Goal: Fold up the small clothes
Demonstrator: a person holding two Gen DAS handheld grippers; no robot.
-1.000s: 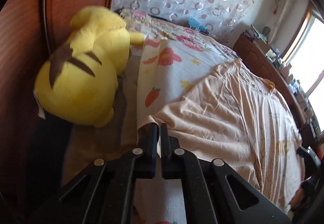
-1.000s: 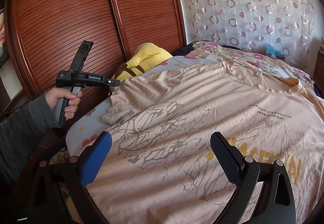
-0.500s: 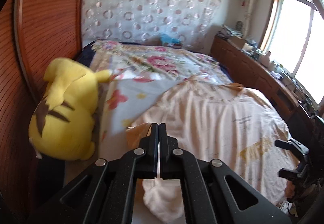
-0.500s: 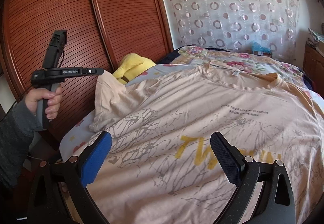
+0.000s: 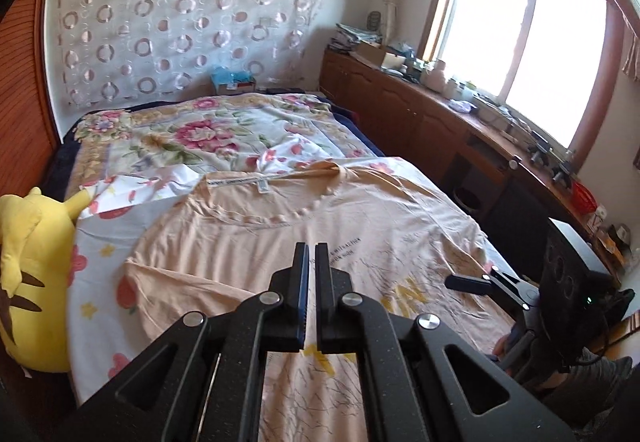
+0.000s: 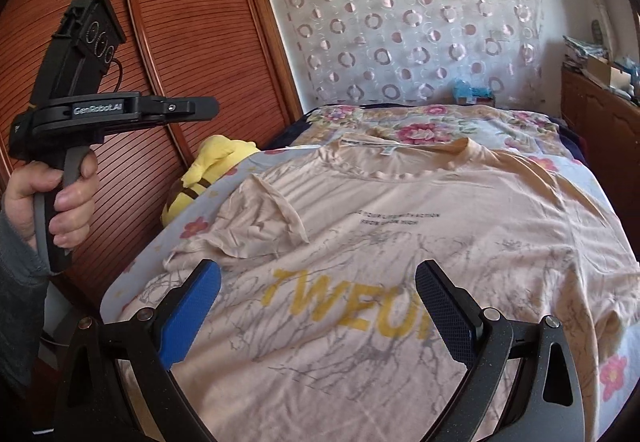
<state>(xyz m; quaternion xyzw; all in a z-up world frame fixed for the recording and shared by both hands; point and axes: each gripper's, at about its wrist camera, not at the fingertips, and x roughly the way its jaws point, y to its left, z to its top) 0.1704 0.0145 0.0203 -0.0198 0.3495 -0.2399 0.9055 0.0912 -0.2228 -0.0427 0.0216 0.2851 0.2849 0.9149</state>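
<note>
A peach T-shirt [image 5: 248, 242] [image 6: 460, 238] with yellow lettering lies face up on the bed. Its left sleeve [image 6: 272, 218] lies folded inward onto the chest. My left gripper [image 5: 311, 246] hovers above the shirt's middle, and its jaws are just beginning to open, showing a thin slit with nothing between them. In the right wrist view a hand holds the left gripper [image 6: 212, 107] in the air left of the bed, free of cloth. My right gripper [image 6: 318, 278] [image 5: 468, 283] stands wide open low over the shirt's lower front, holding nothing.
A yellow plush toy [image 5: 28, 282] [image 6: 212, 166] lies at the bed's left edge against the wooden wardrobe [image 6: 180, 42]. A floral sheet [image 5: 200, 130] covers the bed beyond the shirt. A cluttered wooden sideboard [image 5: 440, 122] runs along the right under the window.
The left gripper lifted the sleeve, carried it rightward over the shirt and let it go; the sleeve now lies folded on the chest. The right gripper shifted slightly and stayed open.
</note>
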